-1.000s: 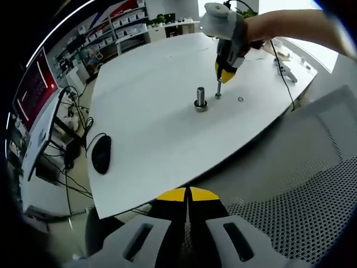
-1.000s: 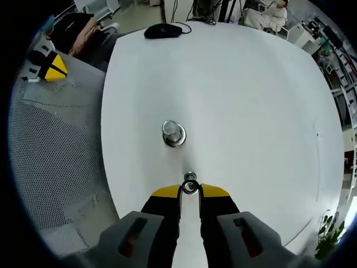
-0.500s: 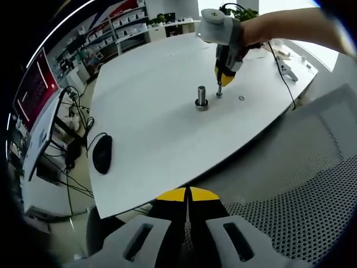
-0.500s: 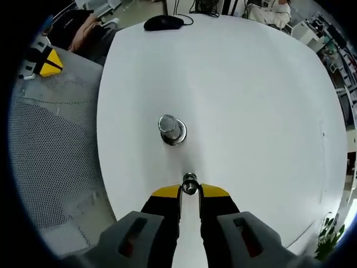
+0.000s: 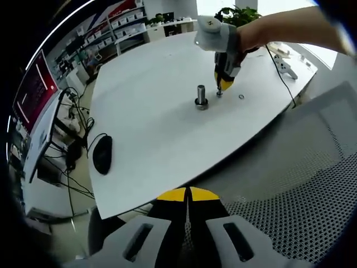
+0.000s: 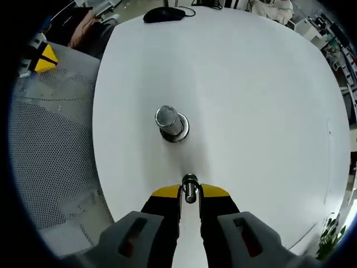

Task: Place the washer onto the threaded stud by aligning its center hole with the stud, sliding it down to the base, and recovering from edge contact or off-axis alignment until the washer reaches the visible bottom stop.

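Observation:
Between the yellow tips of my right gripper (image 6: 189,194) stands a small threaded stud (image 6: 190,185), its top poking up past them. The jaws hold a narrow gap on a washer ringed around that stud; most of the washer is hidden. In the left gripper view the right gripper (image 5: 222,84) points down over the small stud (image 5: 219,92), held by a person's hand. A thicker stud with a nut at its base (image 6: 170,123) (image 5: 201,96) stands just beyond. A loose washer (image 5: 241,97) lies flat on the white table (image 5: 150,111). My left gripper (image 5: 188,194) hovers shut over a mesh chair (image 5: 290,184).
A black mouse (image 5: 101,154) (image 6: 164,14) lies near the table's far edge, with cables behind it. The left gripper (image 6: 40,57) shows over the grey mesh chair (image 6: 50,156) beside the table. Shelves and a plant stand beyond the table.
My right gripper has come down along the small stud, so the stud's top now stands higher between the tips. The left gripper has stayed still.

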`<state>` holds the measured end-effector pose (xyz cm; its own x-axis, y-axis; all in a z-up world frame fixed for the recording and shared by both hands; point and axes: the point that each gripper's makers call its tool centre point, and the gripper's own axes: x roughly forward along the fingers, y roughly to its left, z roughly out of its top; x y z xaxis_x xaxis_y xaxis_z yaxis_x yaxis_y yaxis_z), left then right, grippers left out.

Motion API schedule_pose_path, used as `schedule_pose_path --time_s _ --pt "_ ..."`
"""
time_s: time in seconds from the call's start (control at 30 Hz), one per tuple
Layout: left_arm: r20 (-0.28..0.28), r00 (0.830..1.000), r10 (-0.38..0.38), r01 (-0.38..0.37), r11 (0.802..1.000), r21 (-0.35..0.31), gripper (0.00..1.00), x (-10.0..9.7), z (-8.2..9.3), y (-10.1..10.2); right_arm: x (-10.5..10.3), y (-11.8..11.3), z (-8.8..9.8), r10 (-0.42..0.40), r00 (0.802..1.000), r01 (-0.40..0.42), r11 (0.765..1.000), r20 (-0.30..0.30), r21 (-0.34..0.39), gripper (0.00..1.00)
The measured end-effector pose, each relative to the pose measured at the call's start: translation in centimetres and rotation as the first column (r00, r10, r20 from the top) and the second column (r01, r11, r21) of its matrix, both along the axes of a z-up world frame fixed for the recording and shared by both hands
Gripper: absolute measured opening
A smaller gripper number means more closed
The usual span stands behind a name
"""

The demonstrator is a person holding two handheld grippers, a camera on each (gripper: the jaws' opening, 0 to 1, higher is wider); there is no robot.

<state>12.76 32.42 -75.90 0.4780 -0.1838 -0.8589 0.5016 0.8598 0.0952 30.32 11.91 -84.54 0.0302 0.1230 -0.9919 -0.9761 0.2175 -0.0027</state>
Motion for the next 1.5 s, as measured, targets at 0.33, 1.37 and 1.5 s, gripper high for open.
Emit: schedule_pose_path --time_s 0.33,1.37,1.5 --pt "0.002 1.000 0.002 -0.002 1.000 0.003 0.00 0.0 0.0 0.1 0.1 -0.1 -1.2 0.008 1.000 -0.008 1.000 0.009 -0.023 0.14" --pt "0.009 1.000 -0.002 0.002 1.000 0.005 0.00 0.1 0.1 0.0 -0.3 0.3 0.7 -0.107 0.993 0.101 0.989 0.048 0.109 0.27" --pt "0.011 1.000 -0.002 0.002 1.000 0.007 0.00 0.1 0.1 0.1 -0.2 -0.3 1.4 -0.125 0.989 0.113 0.984 0.078 0.137 0.28"
